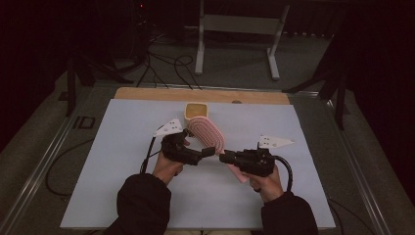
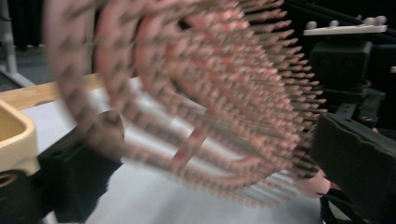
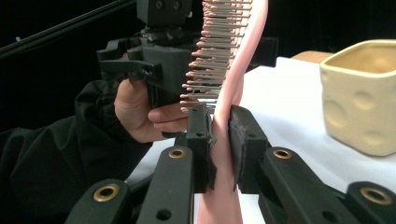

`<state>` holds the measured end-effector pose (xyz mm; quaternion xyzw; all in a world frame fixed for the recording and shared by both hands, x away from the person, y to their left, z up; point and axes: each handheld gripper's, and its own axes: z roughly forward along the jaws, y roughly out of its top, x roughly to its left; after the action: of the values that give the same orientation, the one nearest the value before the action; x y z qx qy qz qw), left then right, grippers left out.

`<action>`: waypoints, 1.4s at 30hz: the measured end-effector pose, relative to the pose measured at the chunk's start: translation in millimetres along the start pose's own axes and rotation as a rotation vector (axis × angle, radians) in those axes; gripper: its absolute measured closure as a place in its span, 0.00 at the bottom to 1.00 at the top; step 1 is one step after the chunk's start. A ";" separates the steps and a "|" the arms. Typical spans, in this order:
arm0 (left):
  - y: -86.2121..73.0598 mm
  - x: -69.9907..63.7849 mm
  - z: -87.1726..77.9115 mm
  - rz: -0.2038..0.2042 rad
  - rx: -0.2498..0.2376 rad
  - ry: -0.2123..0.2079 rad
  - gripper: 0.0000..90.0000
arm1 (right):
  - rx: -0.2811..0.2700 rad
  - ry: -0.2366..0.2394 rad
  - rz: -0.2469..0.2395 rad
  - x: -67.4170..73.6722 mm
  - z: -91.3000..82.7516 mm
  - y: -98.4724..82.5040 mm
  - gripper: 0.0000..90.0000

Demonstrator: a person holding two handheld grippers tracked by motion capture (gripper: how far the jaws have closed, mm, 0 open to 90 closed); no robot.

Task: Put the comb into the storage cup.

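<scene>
High view: squat cream square cup [image 1: 196, 110] with dimpled walls stands at far table edge, contents not visible. Pink oval plastic hairbrush [image 1: 207, 133], rows of thin bristles, hangs between both tools. Right gripper [image 1: 226, 157] pinches handle; left gripper [image 1: 210, 151] jaws spread around bristle head.

At the middle of the table [image 1: 122, 196], the pink hairbrush [image 1: 208, 132] is standing raised between the left gripper [image 1: 208, 152] and the right gripper [image 1: 226, 157], blocking the short gap between them. Just behind the brush head, a cream-yellow cup [image 1: 196, 110] is closing off the far approach. The white sheet to either side and along the near edge is lying bare, leaving wide passage around both forearms.
</scene>
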<state>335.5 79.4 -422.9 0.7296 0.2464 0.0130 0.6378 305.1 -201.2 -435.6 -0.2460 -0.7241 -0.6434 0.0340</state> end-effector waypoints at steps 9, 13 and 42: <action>1.5 -2.7 -1.0 -0.005 0.011 0.010 0.25 | 0.011 0.028 0.064 -9.2 2.4 -5.6 0.88; 1.6 -3.7 -0.3 -0.026 0.023 0.017 0.28 | 0.015 0.036 0.087 -12.5 2.3 -7.3 0.88; 4.6 -10.1 3.4 -0.019 0.008 -0.036 0.70 | 0.096 -0.006 0.109 -18.3 10.3 -13.8 0.87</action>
<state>329.4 72.2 -416.2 0.7297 0.2421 -0.0072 0.6394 318.4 -197.9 -456.6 -0.2851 -0.7397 -0.6045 0.0785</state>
